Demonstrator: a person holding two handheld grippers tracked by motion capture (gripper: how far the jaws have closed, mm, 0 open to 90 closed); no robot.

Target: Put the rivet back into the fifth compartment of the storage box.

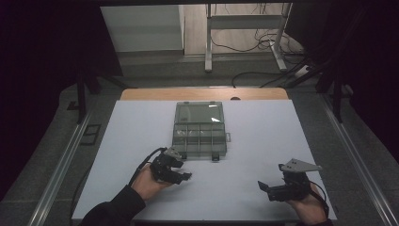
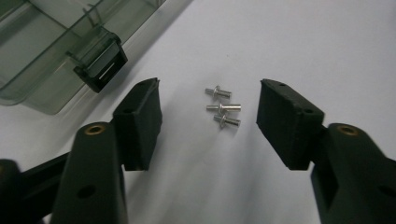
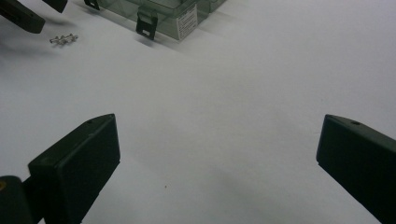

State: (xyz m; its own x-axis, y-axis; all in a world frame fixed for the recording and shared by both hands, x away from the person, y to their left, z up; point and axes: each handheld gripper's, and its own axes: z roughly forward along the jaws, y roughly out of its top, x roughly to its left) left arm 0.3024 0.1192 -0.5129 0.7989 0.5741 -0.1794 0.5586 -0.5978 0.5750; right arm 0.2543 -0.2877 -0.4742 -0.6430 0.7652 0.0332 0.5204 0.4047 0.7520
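Three small silver screws (image 2: 223,107) lie close together on the white table top, just in front of a smoky clear compartment box (image 1: 200,129). My left gripper (image 2: 211,91) is low over them, open, with a jaw on each side of the screws and neither pad touching them. In the high view the left gripper (image 1: 187,176) sits near the box's front left corner. My right gripper (image 1: 261,185) rests open at the front right, with only bare table between its jaws (image 3: 219,123). From there the screws (image 3: 63,39) lie far off at the upper left.
The box (image 2: 51,56) has its lid laid back and a black latch (image 2: 100,65) on its front wall. The white table sheet (image 1: 263,132) spreads wide between the two hands. A wooden strip (image 1: 202,94) runs behind it, with a metal frame and cables on the floor beyond.
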